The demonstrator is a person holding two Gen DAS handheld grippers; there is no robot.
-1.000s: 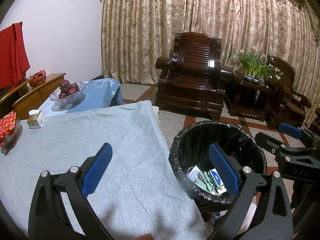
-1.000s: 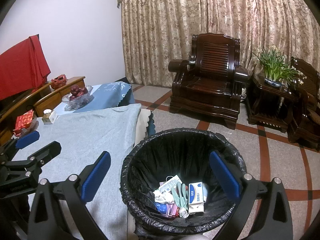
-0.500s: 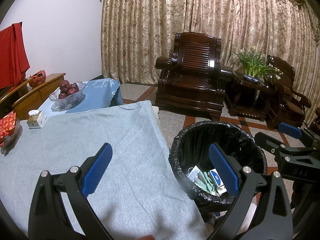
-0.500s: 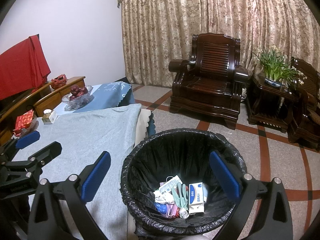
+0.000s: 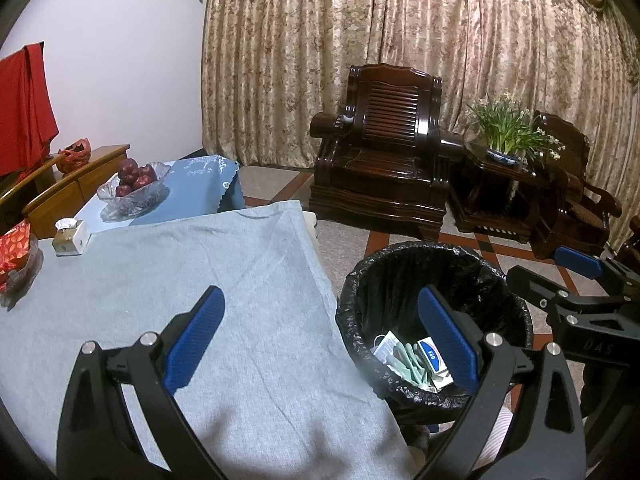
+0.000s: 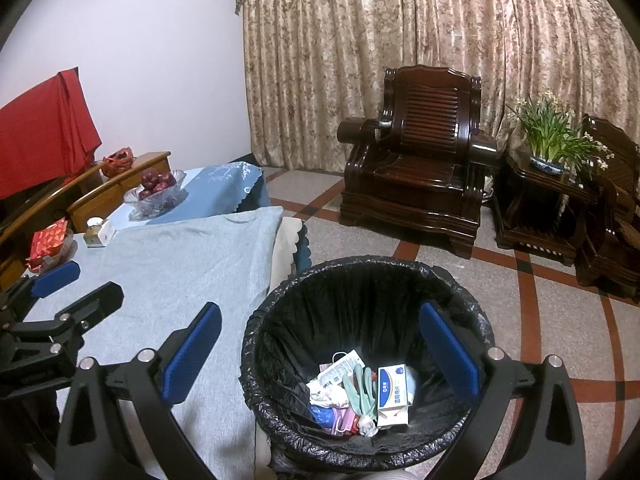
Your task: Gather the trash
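Note:
A round bin with a black liner (image 6: 280,320) (image 5: 360,280) stands on the floor at the table's right edge. Inside lie a white and blue box (image 6: 394,394) (image 5: 432,354), a green glove (image 6: 360,384), a white packet (image 6: 340,368) and crumpled bits. My left gripper (image 5: 320,328) is open and empty above the grey cloth (image 5: 180,280), by the bin. My right gripper (image 6: 320,344) is open and empty above the bin's mouth. Each gripper shows in the other's view: the right one (image 5: 576,280), the left one (image 6: 56,292).
The table's far end holds a glass bowl of red fruit (image 5: 136,190), a small white box (image 5: 72,236) and a red packet in a dish (image 5: 16,248). A dark wooden armchair (image 6: 416,160), a side table with a potted plant (image 6: 548,144) and curtains stand beyond.

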